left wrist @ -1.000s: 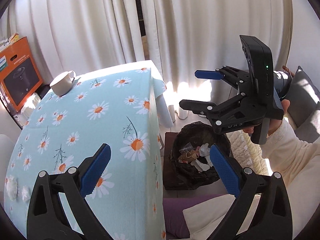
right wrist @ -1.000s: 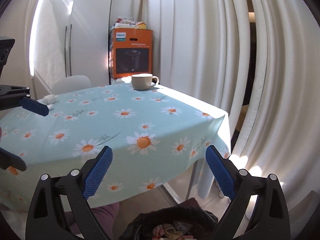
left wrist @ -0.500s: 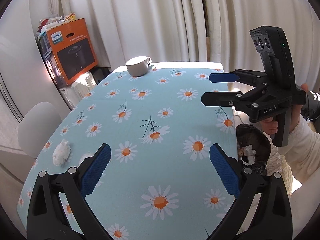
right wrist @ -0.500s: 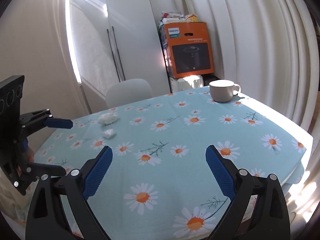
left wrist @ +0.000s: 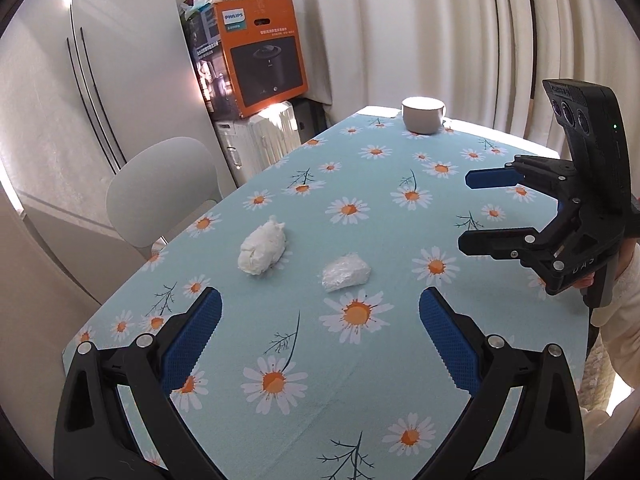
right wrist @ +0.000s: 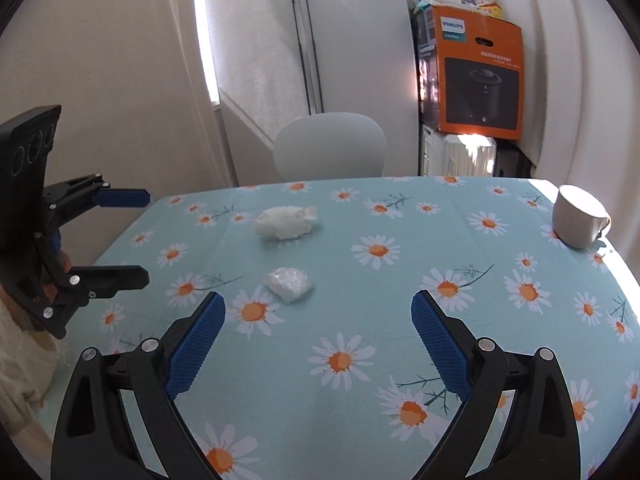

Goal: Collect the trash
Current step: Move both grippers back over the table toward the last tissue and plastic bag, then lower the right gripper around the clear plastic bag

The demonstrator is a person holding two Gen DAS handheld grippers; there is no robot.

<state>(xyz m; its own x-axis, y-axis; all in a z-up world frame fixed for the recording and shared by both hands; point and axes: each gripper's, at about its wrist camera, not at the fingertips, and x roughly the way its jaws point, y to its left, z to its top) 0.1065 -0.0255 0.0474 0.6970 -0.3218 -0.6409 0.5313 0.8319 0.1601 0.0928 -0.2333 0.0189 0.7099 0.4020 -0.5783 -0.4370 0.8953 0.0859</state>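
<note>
The left tool [left wrist: 318, 330] hangs level above the near edge of the surface [left wrist: 392, 240], its blue-padded fingers spread wide with nothing between them. In the right wrist view it shows at the left margin [right wrist: 140, 236], held sideways so that one finger sits above the other, pointing in over the surface's corner. Ahead of it two pieces of trash lie apart on the daisy-print cloth: a crumpled white tissue [left wrist: 263, 245] farther off to the left, and a smaller wad of clear plastic wrap [left wrist: 346, 272] nearer, just beyond the fingertips and slightly left of the gap's middle. A white cup [left wrist: 422, 115] stands at the far end of the surface. The right tool [left wrist: 466, 210] is also open and empty, turned on its side with its fingers reaching in from the right edge above the cloth; a pale sleeve [left wrist: 624, 308] shows behind its handle.
</note>
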